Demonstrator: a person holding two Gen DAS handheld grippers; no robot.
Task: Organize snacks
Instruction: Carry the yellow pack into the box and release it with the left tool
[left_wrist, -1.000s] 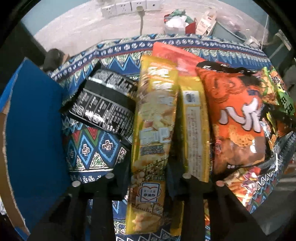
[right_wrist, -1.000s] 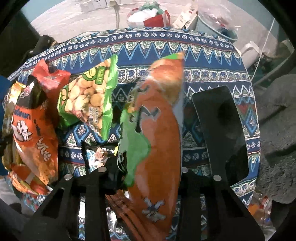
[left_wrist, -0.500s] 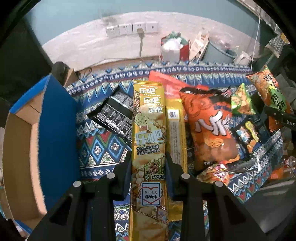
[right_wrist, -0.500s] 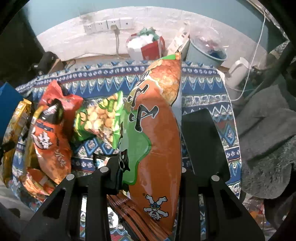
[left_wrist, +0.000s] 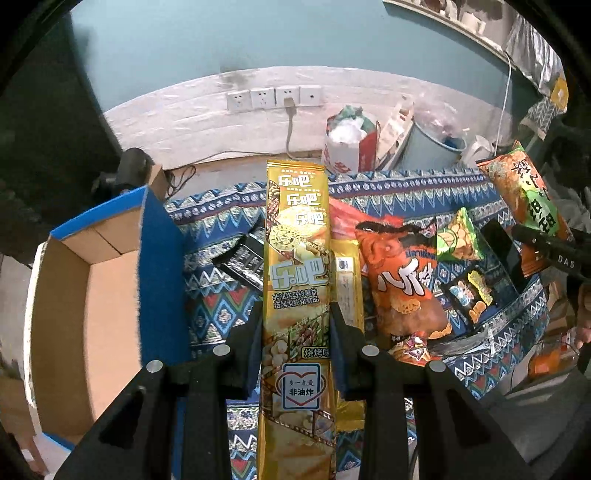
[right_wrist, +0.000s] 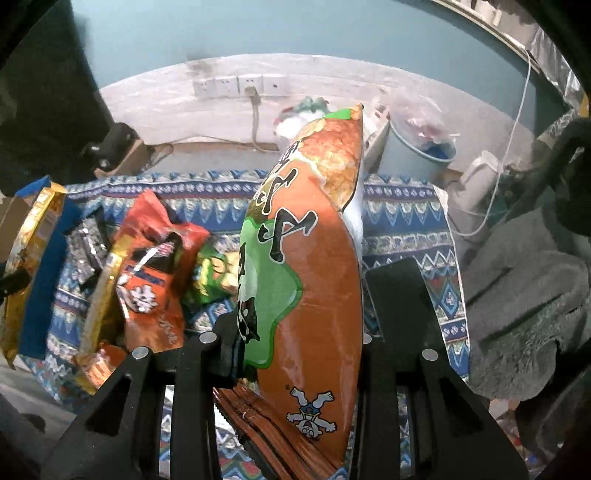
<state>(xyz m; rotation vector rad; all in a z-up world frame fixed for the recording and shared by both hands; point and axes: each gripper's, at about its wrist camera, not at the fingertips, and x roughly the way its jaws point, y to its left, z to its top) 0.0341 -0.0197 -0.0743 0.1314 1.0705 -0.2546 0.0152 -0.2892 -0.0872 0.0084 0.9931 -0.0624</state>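
Snacks fill both our grippers. The left gripper (left_wrist: 295, 332) has its fingers clamped on a long gold chip pack (left_wrist: 297, 280), its long axis running straight ahead along the fingers. The open cardboard box (left_wrist: 74, 314) lies just left of those fingers, nearest this hand. The right gripper (right_wrist: 299, 339) grips a puffy orange and green bag (right_wrist: 314, 258), also pointing ahead. More packets (left_wrist: 402, 288) lie on the patterned tabletop (left_wrist: 218, 314) below, between the 2 grippers.

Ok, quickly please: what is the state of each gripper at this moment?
Left gripper: shut on the long gold snack pack.
Right gripper: shut on the orange and green chip bag.
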